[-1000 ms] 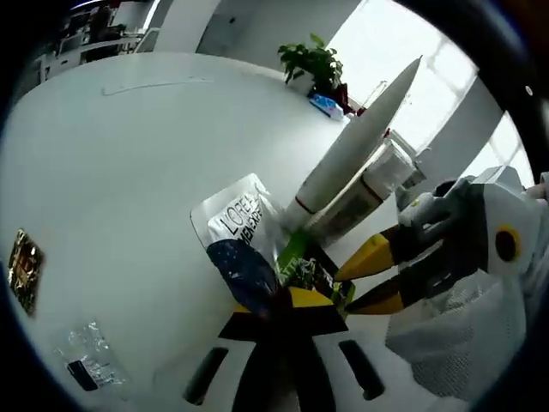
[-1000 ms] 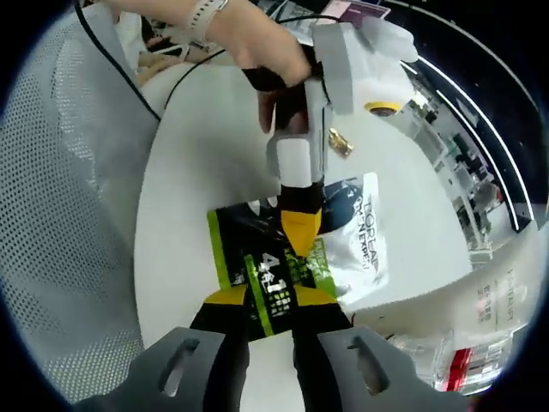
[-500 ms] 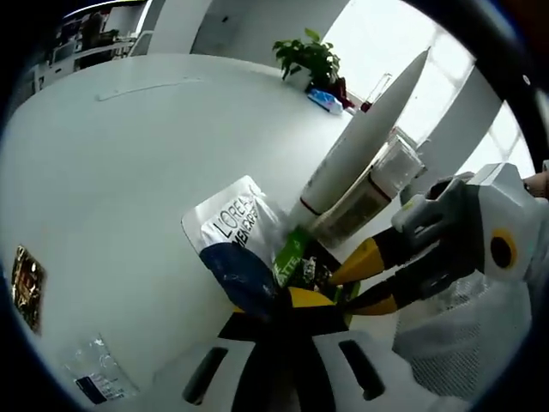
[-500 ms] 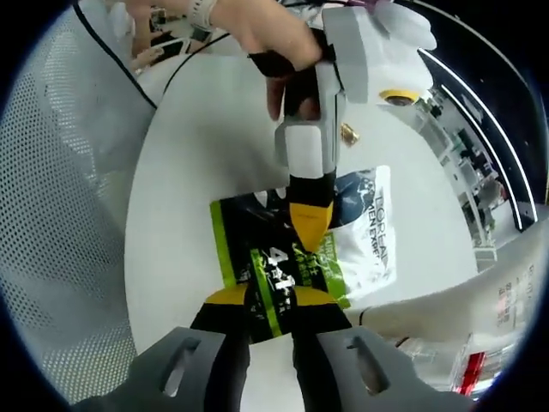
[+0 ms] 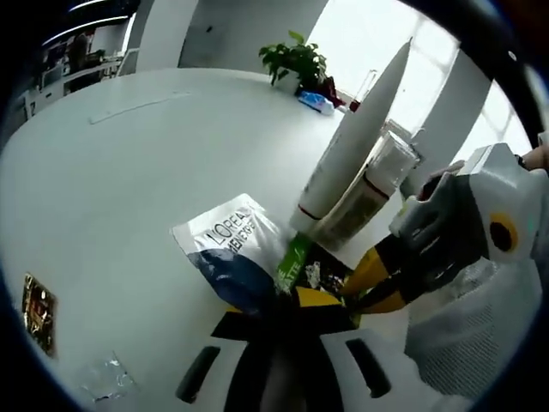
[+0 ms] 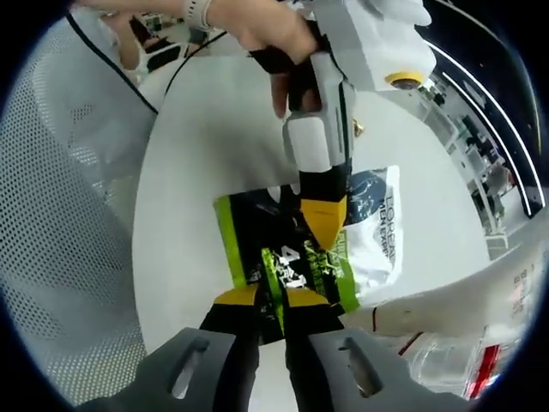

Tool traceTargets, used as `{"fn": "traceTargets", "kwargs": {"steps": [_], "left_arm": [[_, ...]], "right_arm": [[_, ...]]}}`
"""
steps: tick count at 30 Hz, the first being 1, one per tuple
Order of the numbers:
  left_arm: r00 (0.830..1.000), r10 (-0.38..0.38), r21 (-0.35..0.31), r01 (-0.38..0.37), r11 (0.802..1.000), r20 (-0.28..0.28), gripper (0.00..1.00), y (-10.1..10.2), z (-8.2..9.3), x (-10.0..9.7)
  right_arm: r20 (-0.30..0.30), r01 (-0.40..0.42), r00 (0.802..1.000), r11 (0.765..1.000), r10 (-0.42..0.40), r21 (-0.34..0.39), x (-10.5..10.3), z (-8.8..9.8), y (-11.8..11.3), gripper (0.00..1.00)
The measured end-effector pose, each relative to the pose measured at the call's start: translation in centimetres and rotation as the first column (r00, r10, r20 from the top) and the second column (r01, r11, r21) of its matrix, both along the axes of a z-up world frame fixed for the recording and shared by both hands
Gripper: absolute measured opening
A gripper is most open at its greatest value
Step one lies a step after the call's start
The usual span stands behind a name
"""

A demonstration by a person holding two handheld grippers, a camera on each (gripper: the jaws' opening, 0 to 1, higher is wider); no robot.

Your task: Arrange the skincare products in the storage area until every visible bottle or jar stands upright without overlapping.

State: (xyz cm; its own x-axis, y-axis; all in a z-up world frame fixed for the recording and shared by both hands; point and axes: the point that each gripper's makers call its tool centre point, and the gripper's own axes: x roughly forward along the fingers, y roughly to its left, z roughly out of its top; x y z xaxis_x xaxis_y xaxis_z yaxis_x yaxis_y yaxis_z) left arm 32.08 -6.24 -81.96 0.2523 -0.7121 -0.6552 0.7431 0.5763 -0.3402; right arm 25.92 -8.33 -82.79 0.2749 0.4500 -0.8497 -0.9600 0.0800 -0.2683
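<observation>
Table (image 5: 111, 163): white, with a small square (image 5: 38, 302) lying at the far left in the left gripper view.
Sachet (image 5: 236, 253): a flat packet, lying on the table in the left gripper view; white and dark blue at one end, black and green at the other, with letters printed on it.
Left gripper (image 5: 296, 302): pressed together on the sachet's near edge.
Tube (image 5: 356, 137): tall and white, tilted, leaning by a clear bottle (image 5: 369, 189) just behind the sachet.
Right gripper (image 6: 273, 300): pinching the black and green end of the sachet (image 6: 296, 249); the left gripper (image 6: 324, 225) is seen across from it, held by a hand (image 6: 257, 30).
Step, as judged: the sachet is held at both ends, to be stood up or moved.
Tip: both grips should be kept firm and the lift slow, so the packet is not torn and the tube is not knocked.
</observation>
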Motion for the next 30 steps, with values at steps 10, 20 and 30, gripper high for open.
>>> {"fn": "traceTargets", "kwargs": {"steps": [10, 20, 30], "left_arm": [[1.000, 0.023, 0.017, -0.023, 1.000, 0.022, 0.16, 1.0, 0.1, 0.6], [0.995, 0.084, 0.023, -0.085, 0.996, 0.061, 0.15, 3.6, 1.3, 2.3], [0.973, 0.143, 0.035, -0.152, 0.988, 0.181, 0.12, 4.5, 3.4, 3.1]], "right_arm": [[-0.003, 0.000, 1.000, 1.000, 0.000, 0.003, -0.1, -0.2, 0.3, 0.06], [-0.016, 0.002, 1.000, 1.000, -0.002, 0.006, -0.3, -0.3, 0.3, 0.03], [-0.018, 0.001, 1.000, 1.000, -0.001, 0.006, -0.4, -0.3, 0.3, 0.02]]}}
